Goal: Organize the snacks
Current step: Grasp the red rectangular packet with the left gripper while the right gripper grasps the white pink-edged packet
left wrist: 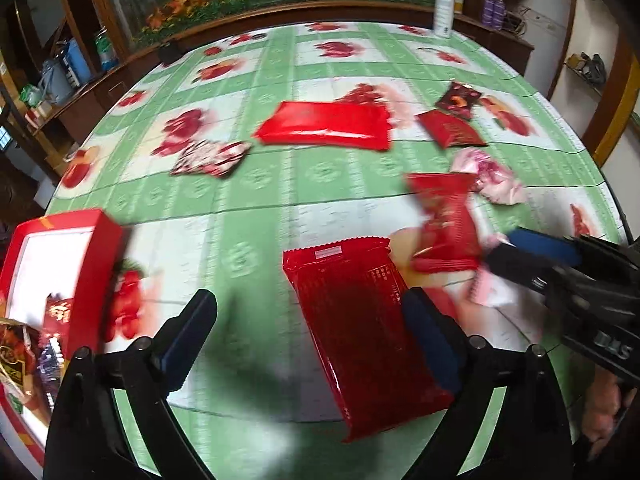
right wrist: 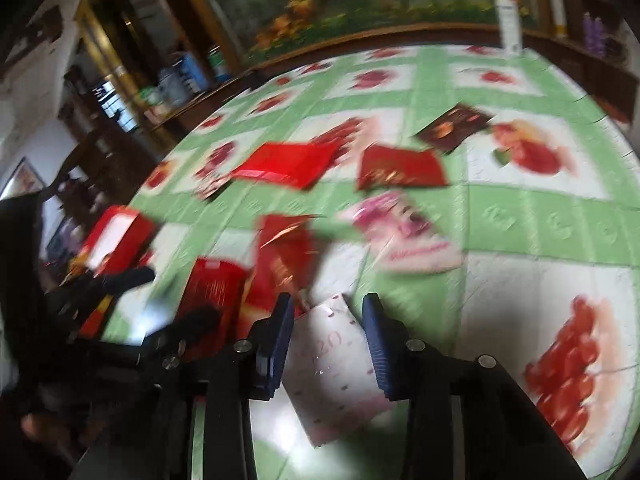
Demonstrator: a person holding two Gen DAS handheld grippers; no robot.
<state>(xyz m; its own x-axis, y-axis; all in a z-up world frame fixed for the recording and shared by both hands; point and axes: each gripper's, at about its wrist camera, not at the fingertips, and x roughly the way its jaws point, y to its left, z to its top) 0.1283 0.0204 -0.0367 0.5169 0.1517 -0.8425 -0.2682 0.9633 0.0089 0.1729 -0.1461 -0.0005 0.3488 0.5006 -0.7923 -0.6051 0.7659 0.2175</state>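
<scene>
The left gripper point(left wrist: 310, 334) is spread wide around the big red snack pack point(left wrist: 360, 340), whose long side runs from eleven to five o'clock, while the right gripper point(right wrist: 326, 344) straddles a pink packet point(right wrist: 332, 372), grip unclear.

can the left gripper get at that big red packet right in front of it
Probably yes. The left gripper stands wide open above the big red packet, which lies flat on the table with nothing on top; one finger already overlaps its edge.
</scene>
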